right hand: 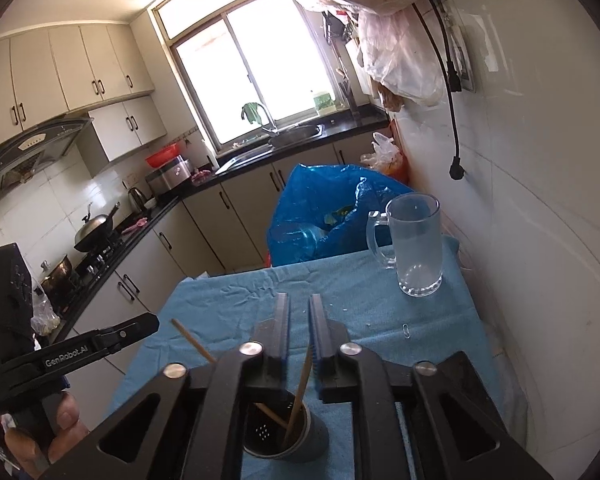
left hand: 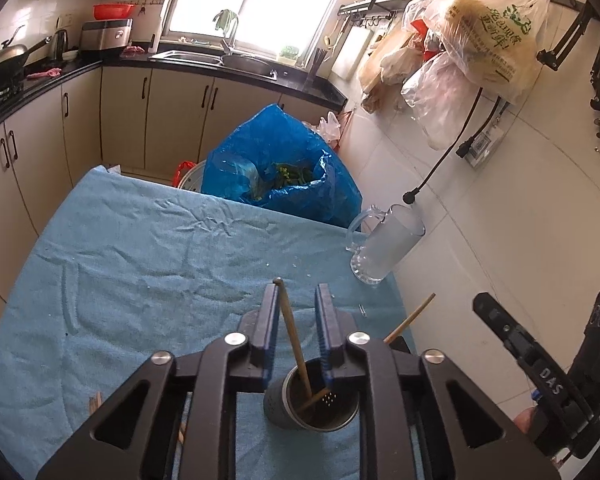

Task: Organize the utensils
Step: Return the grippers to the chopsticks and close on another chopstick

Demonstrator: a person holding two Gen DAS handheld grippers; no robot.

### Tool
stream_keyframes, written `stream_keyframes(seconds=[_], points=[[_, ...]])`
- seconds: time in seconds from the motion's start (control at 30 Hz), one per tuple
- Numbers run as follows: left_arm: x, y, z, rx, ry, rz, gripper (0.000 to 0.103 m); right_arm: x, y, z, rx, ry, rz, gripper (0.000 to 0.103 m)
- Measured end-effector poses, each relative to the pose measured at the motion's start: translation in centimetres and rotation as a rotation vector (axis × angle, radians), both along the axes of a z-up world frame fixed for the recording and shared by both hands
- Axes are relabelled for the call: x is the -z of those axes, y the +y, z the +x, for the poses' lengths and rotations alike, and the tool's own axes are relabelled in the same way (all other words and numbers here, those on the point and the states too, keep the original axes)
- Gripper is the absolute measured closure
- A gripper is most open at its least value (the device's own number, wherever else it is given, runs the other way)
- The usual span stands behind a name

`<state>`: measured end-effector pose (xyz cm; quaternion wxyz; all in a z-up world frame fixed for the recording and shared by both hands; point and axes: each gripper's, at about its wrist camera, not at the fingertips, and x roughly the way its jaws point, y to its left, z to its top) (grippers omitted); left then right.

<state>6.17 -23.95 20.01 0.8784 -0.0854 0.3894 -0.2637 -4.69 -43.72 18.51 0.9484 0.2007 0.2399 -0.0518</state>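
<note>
A dark metal utensil holder point(left hand: 312, 408) point(right hand: 278, 436) stands on the blue cloth, right below both grippers. Two wooden chopsticks stand in it. In the left wrist view one chopstick point(left hand: 292, 328) rises between my left gripper's point(left hand: 297, 294) fingers and leans on the left finger; the jaws stand apart and do not pinch it. The other chopstick point(left hand: 410, 318) slants out to the right. In the right wrist view, that chopstick point(right hand: 302, 384) lies along the right finger of my right gripper point(right hand: 299, 302), whose jaws show a narrow gap. The first chopstick point(right hand: 192, 340) leans left.
A clear glass mug point(left hand: 384, 244) point(right hand: 416, 248) stands at the table's far right corner by the white tiled wall. A blue plastic bag point(left hand: 284, 160) sits behind the table. A paper clip point(right hand: 407, 330) lies on the cloth point(left hand: 140, 248). Wooden stick ends point(left hand: 96, 402) show at lower left.
</note>
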Motion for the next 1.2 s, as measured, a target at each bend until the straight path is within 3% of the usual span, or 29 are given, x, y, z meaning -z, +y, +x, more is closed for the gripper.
stream_keyframes(seconds=[0.17, 0.23, 0.3, 0.4, 0.63, 0.77, 0.9, 1.2], points=[[-1.4, 2.2, -2.0, -0.006, -0.029, -0.020, 0.083, -1.6, 0.7, -2.9, -0.001, -0.053, 0.004, 0.086], [-1.8, 3.4, -2.8, -0.011, -0.040, -0.027, 0.075, -2.0, 1.2, -4.3, -0.008, -0.074, 0.005, 0.082], [-1.9, 5.1, -4.0, -0.022, -0.056, -0.021, 0.073, -2.0, 1.9, -6.0, -0.014, -0.089, 0.007, 0.070], [-1.2, 8.0, -5.5, -0.045, -0.063, 0.005, 0.071, -0.8, 3.5, -8.3, -0.054, -0.093, 0.020, 0.068], [6.2, 14.3, -6.0, -0.115, 0.082, 0.097, 0.071, 4.4, 8.1, -10.2, -0.142, 0.006, 0.024, 0.068], [11.2, 16.8, -4.7, -0.133, 0.236, 0.106, 0.071, 6.6, 9.6, -9.8, -0.171, 0.062, 0.040, 0.068], [14.1, 17.7, -3.3, -0.150, 0.332, 0.096, 0.072, 7.7, 10.1, -9.6, -0.184, 0.090, 0.063, 0.068], [17.4, 18.0, -1.2, -0.212, 0.388, 0.150, 0.078, 8.7, 11.2, -9.6, -0.198, 0.129, 0.048, 0.068]])
